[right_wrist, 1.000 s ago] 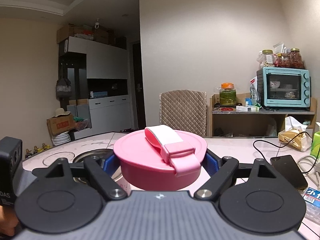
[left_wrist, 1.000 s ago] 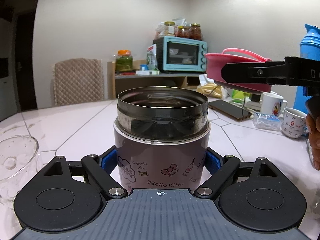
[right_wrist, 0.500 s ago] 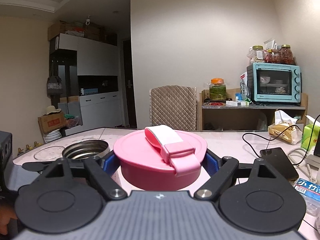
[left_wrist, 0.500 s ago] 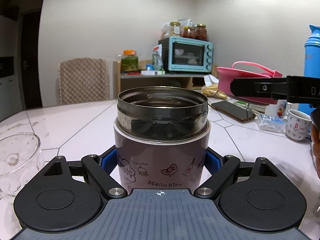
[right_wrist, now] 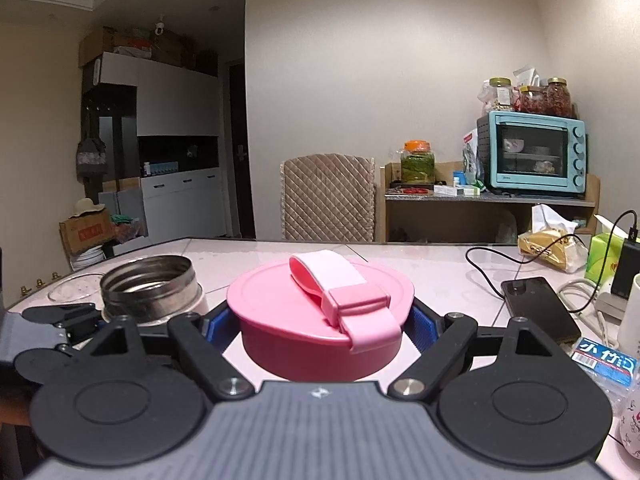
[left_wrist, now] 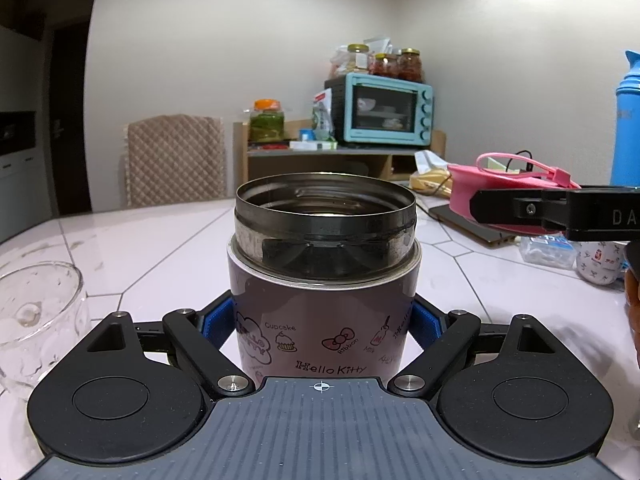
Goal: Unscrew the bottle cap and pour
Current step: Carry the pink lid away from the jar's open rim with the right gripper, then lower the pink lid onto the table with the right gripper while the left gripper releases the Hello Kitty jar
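Steel rims the open mouth of the flask (left_wrist: 325, 256), which fills the centre of the left wrist view. The left gripper (left_wrist: 322, 322) has its jaws closed on the flask's mauve printed body, blue pads pressed to either side low in the frame; that grip likely keeps the flask steady and upright on the table (left_wrist: 132, 248) while it stands uncapped. Threads ring the bare metal neck, smooth and reflective. A clear glass bowl (left_wrist: 38, 320), thin-walled with faint dimples, stands at the lower left, near the flask, probably to take the pour. At the right edge the right gripper (left_wrist: 520, 210) reaches in from the side with the pink cap (left_wrist: 466, 186), held clear of the flask.

Pink plastic dominates the right wrist view: the cap (right_wrist: 320, 320), a shallow round disc with a matte top and a paler strap looped over a clasp, sits at frame centre between the right gripper's (right_wrist: 320, 320) jaws, closed on its rim. I judge the unscrewing done. The flask (right_wrist: 150, 288) appears left of centre, mouth open, with the left gripper (right_wrist: 64, 320) at its base.
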`<state>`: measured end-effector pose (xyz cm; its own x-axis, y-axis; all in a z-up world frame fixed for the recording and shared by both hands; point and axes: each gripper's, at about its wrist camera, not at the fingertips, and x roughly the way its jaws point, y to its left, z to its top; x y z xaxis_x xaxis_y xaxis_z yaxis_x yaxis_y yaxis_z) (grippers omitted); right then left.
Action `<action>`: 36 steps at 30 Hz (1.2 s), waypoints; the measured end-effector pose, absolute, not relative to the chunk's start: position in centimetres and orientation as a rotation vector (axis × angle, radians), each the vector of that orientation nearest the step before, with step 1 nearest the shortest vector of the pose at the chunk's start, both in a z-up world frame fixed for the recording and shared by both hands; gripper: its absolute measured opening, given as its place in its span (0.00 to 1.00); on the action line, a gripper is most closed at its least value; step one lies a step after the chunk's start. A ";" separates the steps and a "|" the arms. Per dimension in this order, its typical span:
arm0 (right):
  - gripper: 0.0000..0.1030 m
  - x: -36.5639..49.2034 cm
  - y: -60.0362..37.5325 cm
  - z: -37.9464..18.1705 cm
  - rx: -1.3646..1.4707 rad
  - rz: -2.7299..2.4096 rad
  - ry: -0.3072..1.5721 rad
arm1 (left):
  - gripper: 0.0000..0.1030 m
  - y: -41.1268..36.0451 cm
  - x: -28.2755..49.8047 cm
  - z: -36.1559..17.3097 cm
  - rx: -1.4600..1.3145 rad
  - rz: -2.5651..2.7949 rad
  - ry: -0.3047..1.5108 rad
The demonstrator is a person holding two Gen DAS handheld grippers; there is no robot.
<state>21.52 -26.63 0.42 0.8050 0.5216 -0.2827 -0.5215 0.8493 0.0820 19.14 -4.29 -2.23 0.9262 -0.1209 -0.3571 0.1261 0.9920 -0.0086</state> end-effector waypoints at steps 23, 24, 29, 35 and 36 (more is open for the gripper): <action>0.83 20.8 -26.7 -1.0 -0.022 0.539 0.355 | 0.88 -4.7 18.9 -2.4 0.009 -0.100 0.365; 0.83 20.8 -26.7 -1.0 -0.023 0.538 0.355 | 0.88 -4.7 18.9 -2.4 0.009 -0.100 0.365; 0.83 20.8 -26.6 -1.1 -0.025 0.537 0.359 | 0.88 -4.6 19.0 -2.3 0.009 -0.100 0.366; 0.83 21.1 -26.7 -1.2 -0.027 0.531 0.363 | 0.88 -4.6 19.0 -2.3 0.010 -0.099 0.366; 0.83 21.1 -26.7 -1.2 -0.027 0.529 0.364 | 0.88 -4.6 19.0 -2.3 0.010 -0.099 0.366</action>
